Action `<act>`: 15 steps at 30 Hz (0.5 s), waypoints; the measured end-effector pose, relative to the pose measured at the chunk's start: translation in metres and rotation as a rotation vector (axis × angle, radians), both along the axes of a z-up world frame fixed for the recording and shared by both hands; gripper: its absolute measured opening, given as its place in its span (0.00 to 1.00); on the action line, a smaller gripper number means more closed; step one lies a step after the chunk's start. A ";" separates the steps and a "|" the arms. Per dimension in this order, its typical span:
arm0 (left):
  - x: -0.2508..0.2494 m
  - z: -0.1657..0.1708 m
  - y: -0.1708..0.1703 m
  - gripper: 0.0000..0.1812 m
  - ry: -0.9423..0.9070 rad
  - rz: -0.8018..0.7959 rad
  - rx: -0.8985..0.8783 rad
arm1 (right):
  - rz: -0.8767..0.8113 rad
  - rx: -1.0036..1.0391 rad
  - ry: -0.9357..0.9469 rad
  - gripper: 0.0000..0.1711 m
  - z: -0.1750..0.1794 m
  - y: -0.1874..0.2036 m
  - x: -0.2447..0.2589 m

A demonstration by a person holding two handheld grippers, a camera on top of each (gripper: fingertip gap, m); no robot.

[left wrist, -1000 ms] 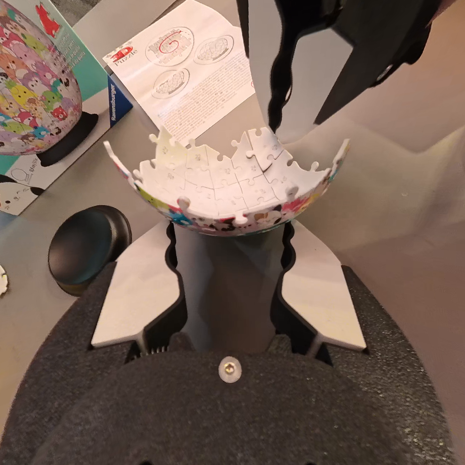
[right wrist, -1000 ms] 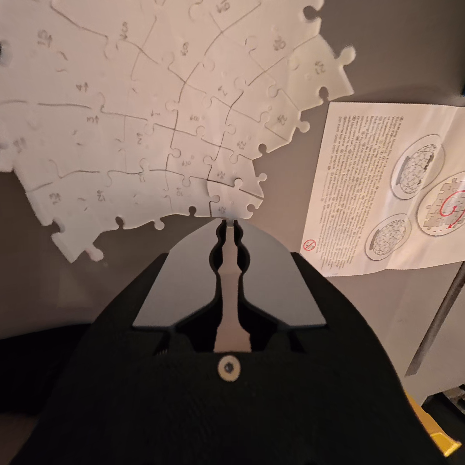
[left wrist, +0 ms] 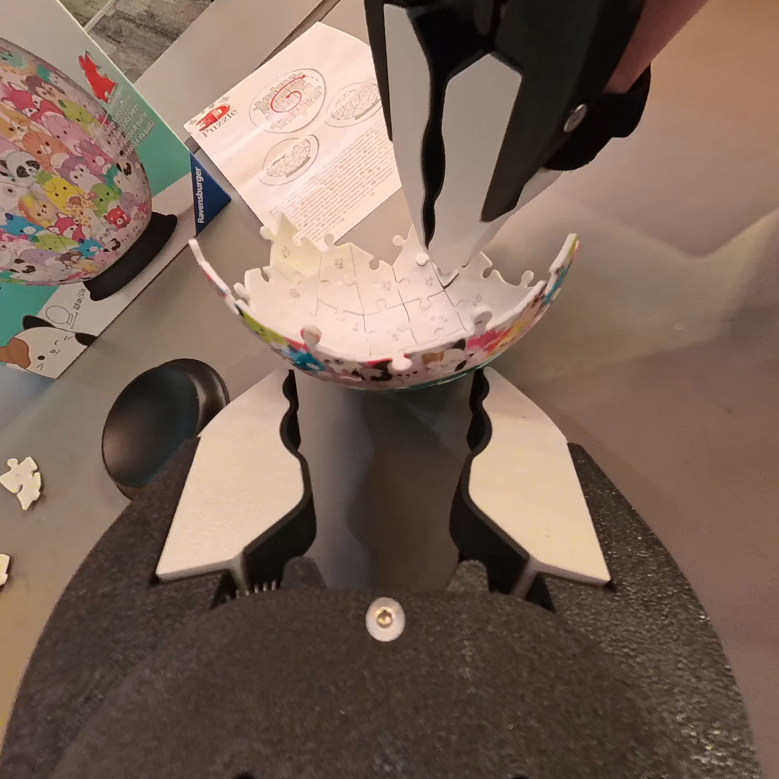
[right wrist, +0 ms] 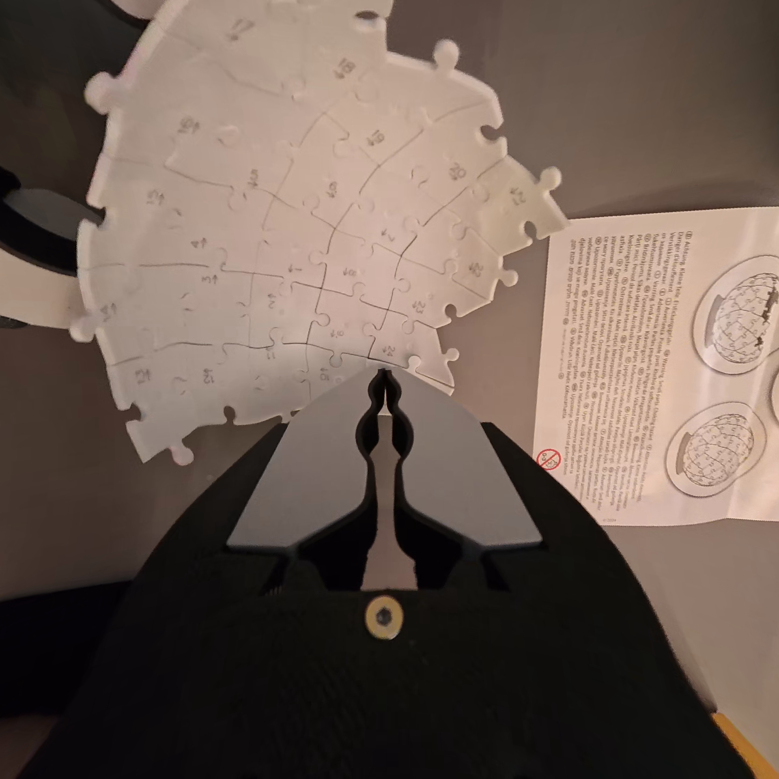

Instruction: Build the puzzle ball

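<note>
Box (left wrist: 84, 202) (left wrist view only) flanks puzzle bowl (left wrist: 379, 312).

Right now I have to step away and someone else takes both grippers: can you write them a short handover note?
Left gripper: open, its fingers either side of the bottom of the half-built puzzle ball bowl, white inside and colourful outside; contact is not clear.
Right gripper: shut, its tip pressing down on a white piece at the bowl's far rim.
Nearby on the grey table: black round stand, loose white puzzle pieces, white folded instruction sheet, teal puzzle box.
Done: the lower shell is joined.
Left: check the pressed piece is seated, then add the remaining pieces and close the ball.
</note>
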State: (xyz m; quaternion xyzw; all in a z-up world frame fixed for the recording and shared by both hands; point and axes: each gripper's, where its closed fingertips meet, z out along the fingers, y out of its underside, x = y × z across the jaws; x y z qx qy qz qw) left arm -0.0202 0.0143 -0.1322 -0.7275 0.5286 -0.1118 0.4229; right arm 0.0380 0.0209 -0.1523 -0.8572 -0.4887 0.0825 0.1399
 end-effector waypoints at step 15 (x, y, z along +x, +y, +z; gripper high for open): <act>0.008 -0.003 0.000 0.44 0.012 -0.037 0.021 | -0.054 -0.005 0.032 0.01 -0.005 -0.002 0.002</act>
